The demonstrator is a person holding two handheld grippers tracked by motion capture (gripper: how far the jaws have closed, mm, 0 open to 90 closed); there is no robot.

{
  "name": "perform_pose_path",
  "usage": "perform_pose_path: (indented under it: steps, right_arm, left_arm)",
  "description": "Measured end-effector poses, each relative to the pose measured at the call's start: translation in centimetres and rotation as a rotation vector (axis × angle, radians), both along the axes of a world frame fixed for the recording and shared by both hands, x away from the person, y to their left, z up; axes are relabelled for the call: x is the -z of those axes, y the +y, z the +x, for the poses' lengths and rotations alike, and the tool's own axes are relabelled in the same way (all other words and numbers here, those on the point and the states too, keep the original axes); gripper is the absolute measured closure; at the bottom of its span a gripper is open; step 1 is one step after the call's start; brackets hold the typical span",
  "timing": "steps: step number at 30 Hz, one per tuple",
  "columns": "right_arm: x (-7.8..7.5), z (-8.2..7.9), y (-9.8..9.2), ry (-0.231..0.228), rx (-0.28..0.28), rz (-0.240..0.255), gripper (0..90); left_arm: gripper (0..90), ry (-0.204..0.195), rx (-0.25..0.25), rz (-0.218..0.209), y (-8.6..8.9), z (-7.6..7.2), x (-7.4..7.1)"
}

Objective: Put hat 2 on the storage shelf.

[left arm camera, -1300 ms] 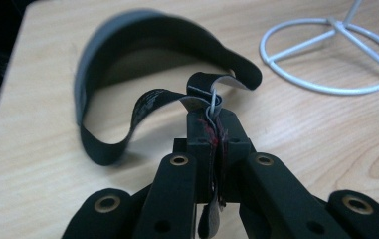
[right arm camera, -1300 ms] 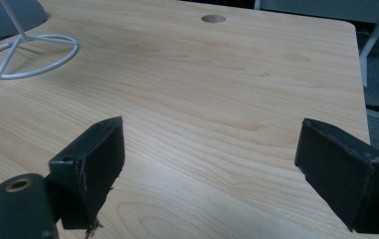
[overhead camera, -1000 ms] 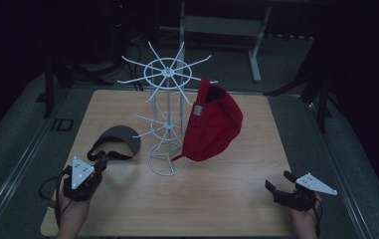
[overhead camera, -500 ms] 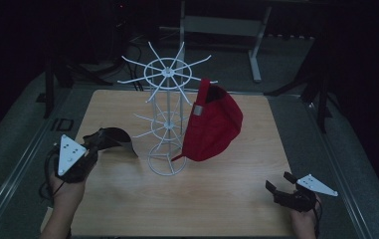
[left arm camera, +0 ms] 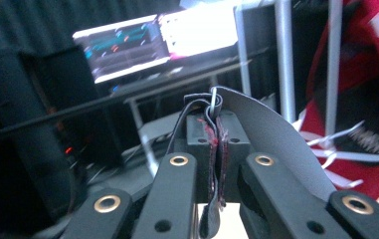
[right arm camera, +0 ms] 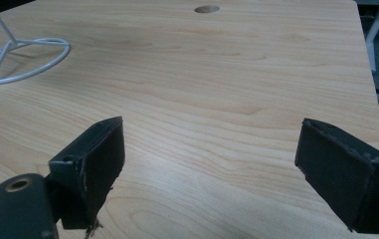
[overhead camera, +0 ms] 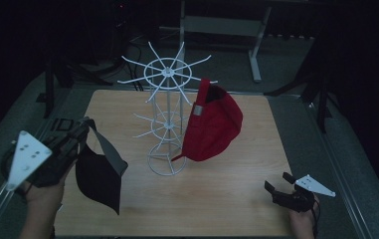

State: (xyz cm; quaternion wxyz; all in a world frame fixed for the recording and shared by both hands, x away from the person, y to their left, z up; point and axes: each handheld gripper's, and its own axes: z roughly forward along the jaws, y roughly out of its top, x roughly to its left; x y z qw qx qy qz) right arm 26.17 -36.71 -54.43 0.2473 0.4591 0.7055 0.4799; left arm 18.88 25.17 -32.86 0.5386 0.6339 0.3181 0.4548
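The left gripper (overhead camera: 80,130) is clamped on the back edge of a black cap (overhead camera: 99,172). In the left gripper view its jaws are pressed together on the folded fabric (left arm camera: 216,149), with the cap's grey brim (left arm camera: 271,134) curving away to the right of them. In the high view the cap hangs below and to the right of the jaws, lifted off the table (overhead camera: 217,199), its brim tilted up toward the white wire rack (overhead camera: 168,117). The cap is to the left of the rack's ring base and apart from it. The left hand (overhead camera: 43,191) grips the tool from below at the table's front left corner, the forearm coming up from the bottom edge, and the grey three-cornered plate (overhead camera: 25,155) faces the camera.

The rack stands near the middle of the table, with spokes fanning out from an upper wheel and a smaller lower wheel. A red cap (overhead camera: 212,124) hangs on the rack's right side, its back strap up near the upper wheel and its crown bulging to the right.

The right gripper (overhead camera: 277,185) sits well to the right of the rack, near the table's front right corner, low over the wood. Its jaws stand wide apart with nothing between them; in the right gripper view bare table (right arm camera: 217,99) shows between them, with the rack's base ring (right arm camera: 25,59) at upper left. The right hand (overhead camera: 304,219) holds it from the front edge, pointed left toward the rack.
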Motion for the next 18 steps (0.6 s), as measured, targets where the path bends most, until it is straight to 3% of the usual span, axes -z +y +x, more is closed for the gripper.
perform_pose_path:
  steps: [6, 18]
  right_arm:
    - [0.6, 0.1, -0.2, 0.009, 0.008, 0.004, 12.0]
    - [1.1, 0.1, 0.0, 0.007, 0.024, -0.017, 12.0]
  left_arm:
    - [87.7, -0.040, 0.052, -0.012, -0.3, -1.2, -2.4]
    - [87.6, -0.084, 0.157, 0.006, -3.5, 0.1, -6.6]
